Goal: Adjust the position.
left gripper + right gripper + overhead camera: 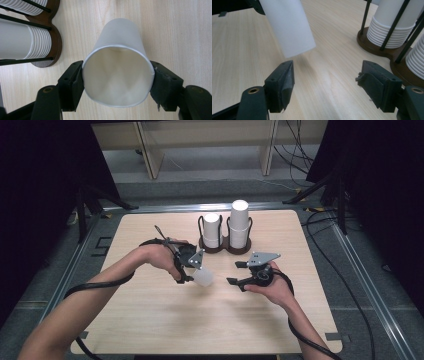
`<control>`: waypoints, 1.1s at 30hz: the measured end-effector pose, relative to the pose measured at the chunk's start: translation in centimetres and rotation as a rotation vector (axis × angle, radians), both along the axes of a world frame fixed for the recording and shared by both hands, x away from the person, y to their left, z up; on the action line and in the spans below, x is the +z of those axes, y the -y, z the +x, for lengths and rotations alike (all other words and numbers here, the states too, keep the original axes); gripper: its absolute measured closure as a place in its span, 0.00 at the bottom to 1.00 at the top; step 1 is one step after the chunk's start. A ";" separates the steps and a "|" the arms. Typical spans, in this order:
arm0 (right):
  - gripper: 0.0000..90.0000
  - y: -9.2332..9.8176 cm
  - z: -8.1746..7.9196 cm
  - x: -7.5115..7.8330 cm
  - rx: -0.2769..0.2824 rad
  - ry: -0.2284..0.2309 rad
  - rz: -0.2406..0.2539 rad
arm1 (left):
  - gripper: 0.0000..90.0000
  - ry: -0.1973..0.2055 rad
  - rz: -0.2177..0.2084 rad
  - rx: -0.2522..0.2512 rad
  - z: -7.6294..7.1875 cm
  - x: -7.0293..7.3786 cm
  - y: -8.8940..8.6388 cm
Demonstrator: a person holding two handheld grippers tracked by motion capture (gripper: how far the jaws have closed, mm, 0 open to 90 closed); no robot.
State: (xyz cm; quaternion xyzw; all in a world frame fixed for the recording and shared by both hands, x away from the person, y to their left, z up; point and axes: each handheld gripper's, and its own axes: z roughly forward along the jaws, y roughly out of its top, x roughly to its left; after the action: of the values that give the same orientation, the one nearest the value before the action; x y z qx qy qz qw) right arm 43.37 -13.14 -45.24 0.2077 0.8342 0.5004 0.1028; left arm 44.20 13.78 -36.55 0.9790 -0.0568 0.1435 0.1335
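White paper cup (117,62) clenched at its rim by left gripper (117,82), off the counter (150,320); right gripper (328,82) released just beside its base, likely next to take or steady it.

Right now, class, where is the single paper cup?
The paper cup is clamped at its rim by the left gripper, tilted above the table's middle, just in front of the cup holder.

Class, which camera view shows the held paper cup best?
The left gripper view: the cup sits rim-on between that gripper's jaws, showing its inside. The right gripper view shows its outer wall and base; the high view shows it small beside the left gripper.
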 end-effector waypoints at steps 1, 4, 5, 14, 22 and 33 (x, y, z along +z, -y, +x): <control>0.31 -0.1 -0.1 0.0 -0.003 -0.001 0.003 | 0.37 -0.002 0.004 0.000 0.0 0.0 0.0; 0.31 -0.3 0.0 -0.1 0.008 0.004 0.002 | 0.37 0.002 0.006 -0.001 0.1 0.0 0.1; 0.31 -0.4 0.0 -0.1 0.008 -0.003 -0.004 | 0.37 0.000 0.009 0.002 0.1 0.0 0.1; 0.31 -1.0 0.1 0.0 0.027 0.004 -0.006 | 0.37 0.001 0.025 -0.001 0.2 0.0 0.3; 0.31 -2.1 0.1 0.3 0.045 0.016 -0.009 | 0.37 -0.004 0.059 0.001 0.2 0.6 0.6; 0.31 -4.0 0.1 0.7 0.081 0.056 -0.019 | 0.37 -0.011 0.100 0.003 0.2 1.0 1.1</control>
State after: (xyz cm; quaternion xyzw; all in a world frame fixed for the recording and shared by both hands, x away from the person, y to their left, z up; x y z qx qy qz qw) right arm 43.45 -9.14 -44.56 0.1589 0.8435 0.5017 0.1078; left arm 44.40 12.65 -35.56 0.9852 -0.0618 0.1354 0.0846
